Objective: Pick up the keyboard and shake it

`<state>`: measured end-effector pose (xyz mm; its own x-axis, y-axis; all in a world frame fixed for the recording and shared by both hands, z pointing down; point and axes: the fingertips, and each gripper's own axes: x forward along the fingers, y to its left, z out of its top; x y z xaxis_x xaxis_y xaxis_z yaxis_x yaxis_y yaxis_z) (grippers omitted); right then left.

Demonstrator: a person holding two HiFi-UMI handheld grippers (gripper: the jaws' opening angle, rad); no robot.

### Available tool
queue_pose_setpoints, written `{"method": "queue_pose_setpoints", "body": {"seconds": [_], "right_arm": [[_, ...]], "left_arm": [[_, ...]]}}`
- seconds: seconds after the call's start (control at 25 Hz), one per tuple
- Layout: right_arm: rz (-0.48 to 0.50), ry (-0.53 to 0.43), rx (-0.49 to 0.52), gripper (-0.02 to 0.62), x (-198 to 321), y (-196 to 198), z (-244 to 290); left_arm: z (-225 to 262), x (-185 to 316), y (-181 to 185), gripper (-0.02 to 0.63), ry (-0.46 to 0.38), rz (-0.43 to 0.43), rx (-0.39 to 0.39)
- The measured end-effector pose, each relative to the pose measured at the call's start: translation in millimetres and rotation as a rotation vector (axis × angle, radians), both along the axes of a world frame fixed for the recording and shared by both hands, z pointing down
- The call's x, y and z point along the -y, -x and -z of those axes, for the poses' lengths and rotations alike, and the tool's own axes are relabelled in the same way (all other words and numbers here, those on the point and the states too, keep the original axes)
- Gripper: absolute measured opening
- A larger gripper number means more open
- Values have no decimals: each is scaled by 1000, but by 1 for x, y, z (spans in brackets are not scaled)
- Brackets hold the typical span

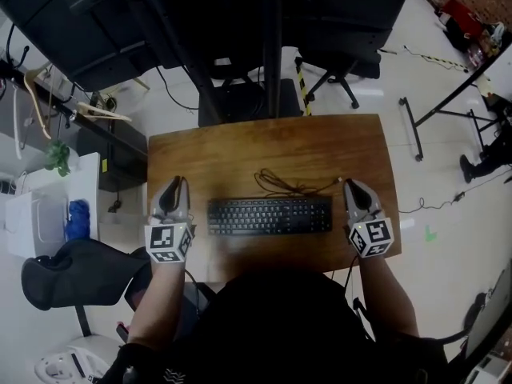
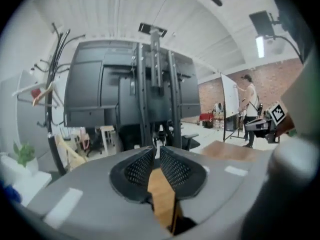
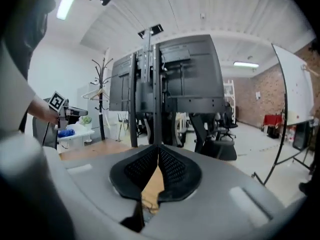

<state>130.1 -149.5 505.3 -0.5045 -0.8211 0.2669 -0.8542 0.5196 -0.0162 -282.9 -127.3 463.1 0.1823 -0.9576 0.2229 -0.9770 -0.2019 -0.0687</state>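
A black keyboard (image 1: 270, 215) lies flat on the wooden table (image 1: 240, 154), its cable (image 1: 288, 185) looped just behind it. My left gripper (image 1: 174, 184) hovers off the keyboard's left end and my right gripper (image 1: 352, 186) off its right end; neither touches it. In the left gripper view the jaws (image 2: 156, 151) point level at the room, drawn together to a thin slit with nothing between them. In the right gripper view the jaws (image 3: 158, 149) meet at the tips, also empty. The keyboard is out of sight in both gripper views.
A large black screen on a stand (image 1: 272, 46) rises behind the table, with an office chair (image 1: 336, 74) beside it. A white cart (image 1: 48, 206) and a dark chair (image 1: 72, 270) stand to the left. A person (image 2: 248, 101) stands at a whiteboard far off.
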Motion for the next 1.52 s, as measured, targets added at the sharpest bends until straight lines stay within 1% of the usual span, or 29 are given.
{"method": "queue_pose_setpoints", "body": {"seconds": [0.08,0.12,0.2,0.28,0.4,0.56,0.68,0.88,1.08,1.32,1.52], "right_arm": [[21,-88,23,3,2,11,36],[31,-114,39,2,1,16,49],[39,-123,67,2,1,22,57],[36,-95,65,2,1,26,46],[37,-54,42,2,0,36,26],[64,-34,38,2,-9,51,18],[74,-29,36,1,-13,53,14],[57,-9,37,2,-16,44,4],[12,4,37,2,-17,28,-3],[14,-7,39,2,-18,28,1],[16,-10,40,2,-17,28,5]], "left_arm": [[40,3,-20,8,-116,-48,26],[52,2,-30,-2,-155,-70,33],[61,0,-45,-2,-189,-102,39],[54,-1,-55,-2,-180,-116,39],[36,-7,-59,-2,-140,-109,16],[27,-18,-63,-3,-114,-117,3],[26,-21,-67,-2,-111,-126,-1],[19,-22,-72,-2,-92,-113,-12],[21,-23,-75,-3,-91,-129,-15],[19,-24,-81,-3,-79,-162,-20],[21,-23,-80,-3,-82,-165,-21]]}}
